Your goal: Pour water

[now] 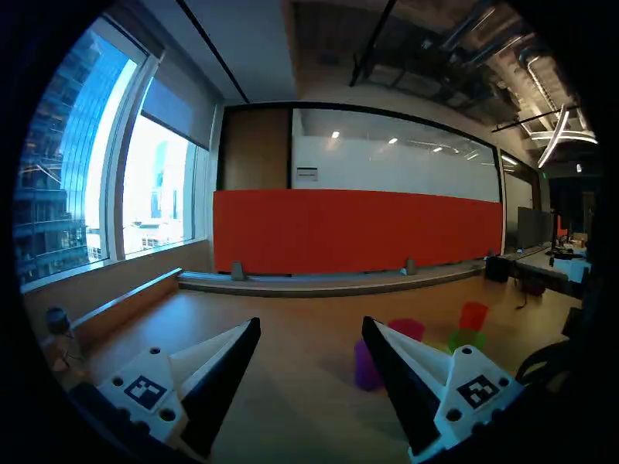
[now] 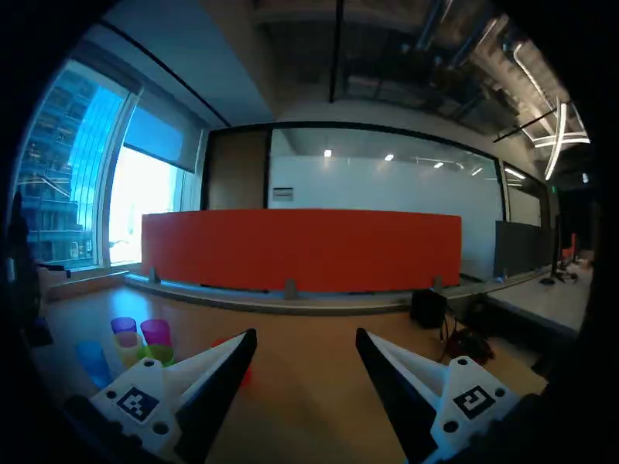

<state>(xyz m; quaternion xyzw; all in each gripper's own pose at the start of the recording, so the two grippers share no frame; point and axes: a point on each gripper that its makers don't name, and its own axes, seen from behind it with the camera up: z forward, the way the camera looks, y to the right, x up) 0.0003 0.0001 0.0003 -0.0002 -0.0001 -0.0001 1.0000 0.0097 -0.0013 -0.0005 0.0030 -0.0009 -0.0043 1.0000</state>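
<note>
Both claws are empty and spread wide: the left claw (image 1: 310, 322) is aimed across the wooden tabletop (image 1: 298, 406) with the purple cup (image 1: 364, 365) just behind its right finger, and the right claw (image 2: 306, 334) hangs above the same surface with its cups off to its left. The main danger is probably a knock: the purple cup, pink cup (image 1: 408, 328), green cup (image 1: 466, 339) and orange cup (image 1: 473, 315) stand close together, so a finger reaching for one could clip a neighbour and tip it. They look like light, thin-walled plastic, so a hard squeeze might buckle the wall or pop the cup loose, and water would run over the bare wood. Another risk is picking the wrong vessel, since from here I cannot tell which cup, if any, holds water. The cups are small, tapered and translucent, each in a bright colour, all upright with mouths open; in the right gripper view a blue cup (image 2: 93, 360) stands nearest the tabletop's edge, apart from the tighter bunch
</note>
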